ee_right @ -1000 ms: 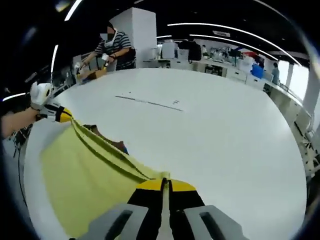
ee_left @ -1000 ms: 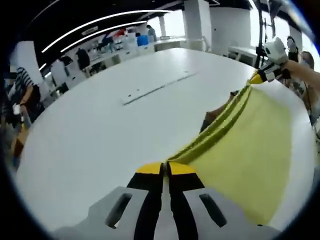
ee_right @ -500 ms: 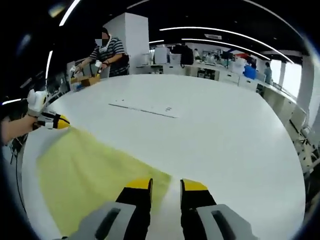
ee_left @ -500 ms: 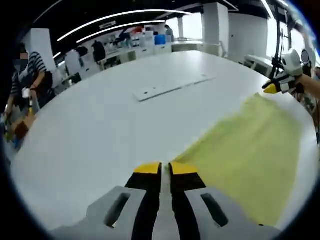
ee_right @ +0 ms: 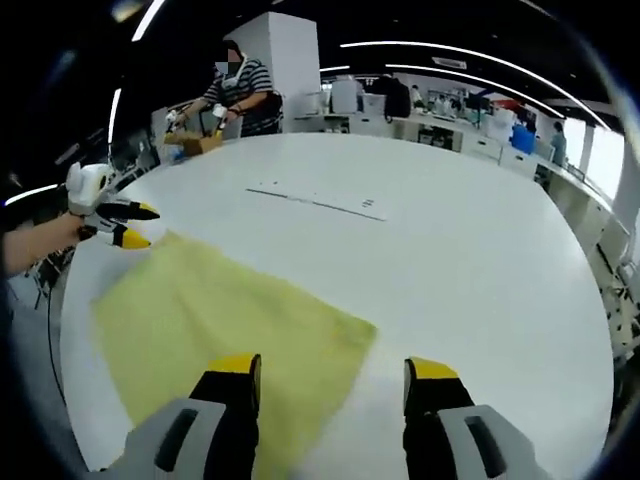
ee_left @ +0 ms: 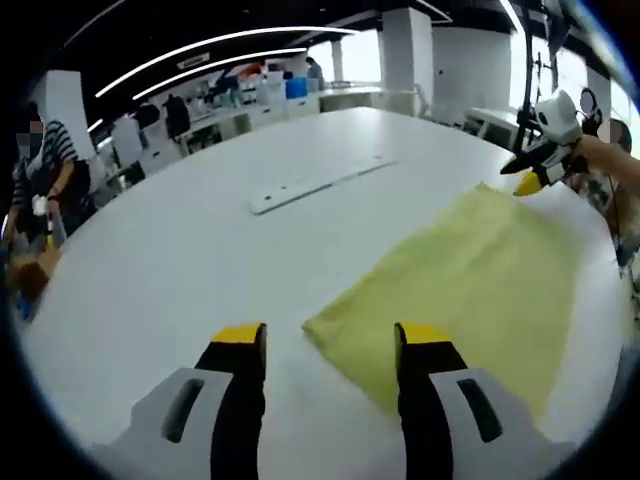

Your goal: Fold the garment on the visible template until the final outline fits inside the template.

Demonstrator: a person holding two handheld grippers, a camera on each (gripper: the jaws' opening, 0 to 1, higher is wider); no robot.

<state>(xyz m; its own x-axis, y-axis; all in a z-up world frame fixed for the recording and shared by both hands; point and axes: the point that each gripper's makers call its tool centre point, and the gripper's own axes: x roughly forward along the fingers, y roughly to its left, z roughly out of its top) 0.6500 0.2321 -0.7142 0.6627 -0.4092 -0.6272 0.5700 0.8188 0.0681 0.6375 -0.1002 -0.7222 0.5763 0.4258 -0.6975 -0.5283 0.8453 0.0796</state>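
Note:
A yellow garment (ee_left: 470, 275) lies flat on the white table (ee_left: 180, 260), folded into a rough rectangle. My left gripper (ee_left: 330, 340) stands open just short of the garment's near corner, with nothing between its jaws. In the left gripper view my right gripper (ee_left: 527, 172) hovers at the garment's far corner, jaws apart. In the right gripper view the garment (ee_right: 230, 320) spreads to the left, its near corner just ahead of my open right gripper (ee_right: 333, 370). My left gripper (ee_right: 135, 225) shows there open at the cloth's far corner.
A thin white strip with dark marks (ee_left: 320, 180) lies on the table beyond the garment, also seen as the strip (ee_right: 315, 203). A person in a striped shirt (ee_right: 240, 90) works at a cardboard box (ee_right: 195, 143) at the far table edge. Desks stand behind.
One second ago both grippers were shut on the garment's edge, holding it up in folds. The cloth came down flat; both grippers opened and drew slightly back from it.

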